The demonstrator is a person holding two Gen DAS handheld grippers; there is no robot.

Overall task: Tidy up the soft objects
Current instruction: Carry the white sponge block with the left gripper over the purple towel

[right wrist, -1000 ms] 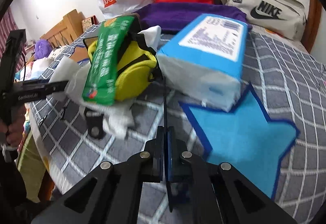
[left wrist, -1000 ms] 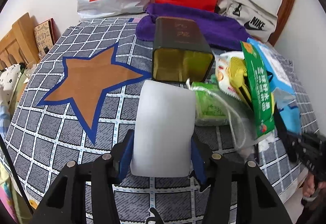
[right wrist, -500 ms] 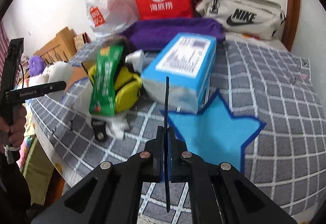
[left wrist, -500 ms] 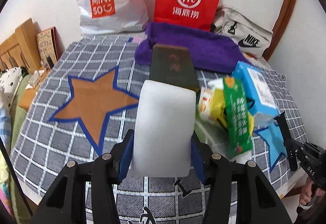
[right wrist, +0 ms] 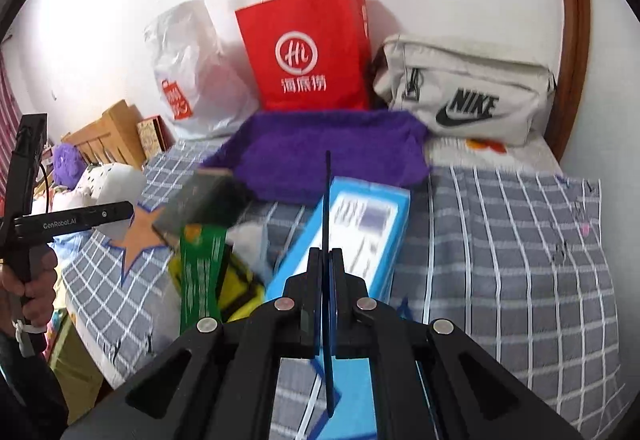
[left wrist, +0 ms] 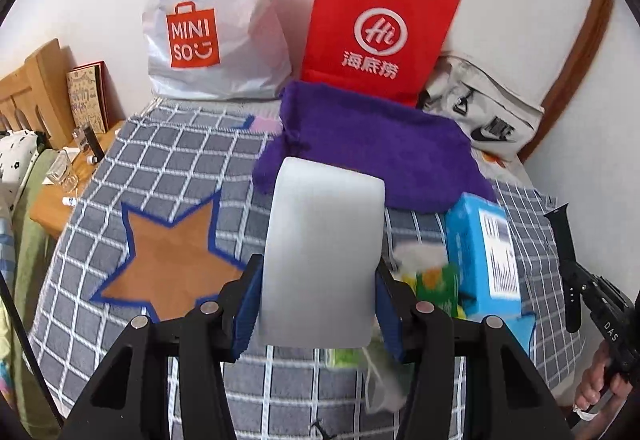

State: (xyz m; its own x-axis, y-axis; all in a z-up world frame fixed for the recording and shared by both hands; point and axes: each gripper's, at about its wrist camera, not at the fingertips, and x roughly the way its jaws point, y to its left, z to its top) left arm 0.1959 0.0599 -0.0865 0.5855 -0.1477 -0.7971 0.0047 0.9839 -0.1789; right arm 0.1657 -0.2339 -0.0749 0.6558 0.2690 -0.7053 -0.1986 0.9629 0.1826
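Observation:
My left gripper [left wrist: 320, 304] is shut on a white foam block [left wrist: 324, 252], which stands upright between the blue pads above the bed. My right gripper [right wrist: 327, 268] is shut on a thin black watch strap [right wrist: 328, 200], seen edge-on; in the left wrist view the strap [left wrist: 566, 252] sticks up at the right edge. Below lies a pile: a blue tissue pack [right wrist: 360, 224], a green packet [right wrist: 200, 272], a yellow pouch [right wrist: 240, 288] and a dark tin box [right wrist: 200, 204]. A purple towel [left wrist: 372, 148] lies behind them.
Against the wall stand a white Miniso bag [left wrist: 212, 24], a red paper bag [left wrist: 376, 28] and a beige Nike bag [right wrist: 468, 96]. A checked blanket [right wrist: 520, 240] with star patches covers the bed. At the left is a wooden bedside table [left wrist: 52, 204] with a glass.
Both grippers have risen and drawn back from the pile, which now sits lower and smaller in both views. More wall and bags show. Both grips are unchanged.

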